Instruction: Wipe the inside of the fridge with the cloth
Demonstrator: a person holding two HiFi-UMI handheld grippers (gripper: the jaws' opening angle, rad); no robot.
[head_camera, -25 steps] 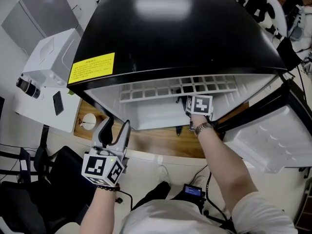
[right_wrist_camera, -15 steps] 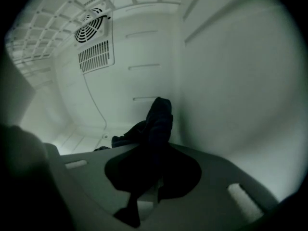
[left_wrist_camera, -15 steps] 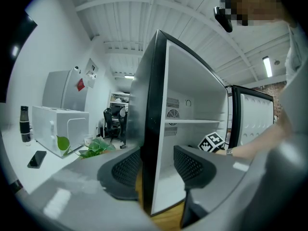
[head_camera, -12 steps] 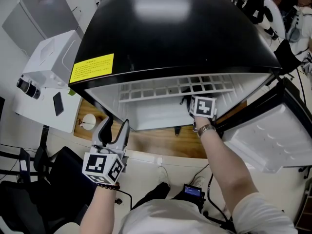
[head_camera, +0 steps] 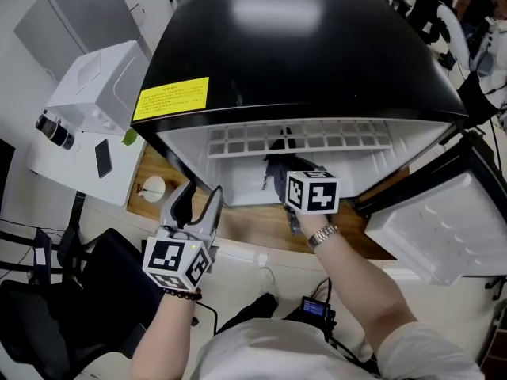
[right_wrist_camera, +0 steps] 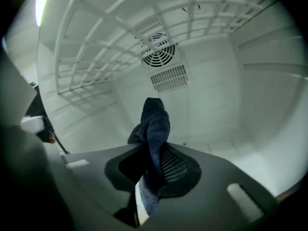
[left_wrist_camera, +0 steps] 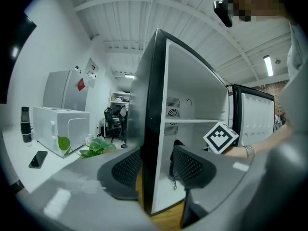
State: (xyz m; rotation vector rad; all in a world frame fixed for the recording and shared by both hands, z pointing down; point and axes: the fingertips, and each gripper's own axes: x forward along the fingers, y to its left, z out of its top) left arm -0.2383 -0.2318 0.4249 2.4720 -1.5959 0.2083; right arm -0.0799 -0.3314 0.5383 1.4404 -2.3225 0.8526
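One dark cloth point(right_wrist_camera: 155, 121) in right claw point(right_wrist_camera: 151, 163), inside open fridge point(head_camera: 301, 46).

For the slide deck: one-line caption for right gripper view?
Right gripper clamps a dark cloth inside the white fridge, facing its rear vent.

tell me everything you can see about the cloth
The cloth is dark blue, soft and knitted-looking, bunched into a crumpled fold. It is pinched between the jaws of the right tool, which are closed on its middle; one end sticks up past the tips and a paler end hangs below. It is held inside the open fridge, in front of the white back wall, and seems to touch nothing but the tool.
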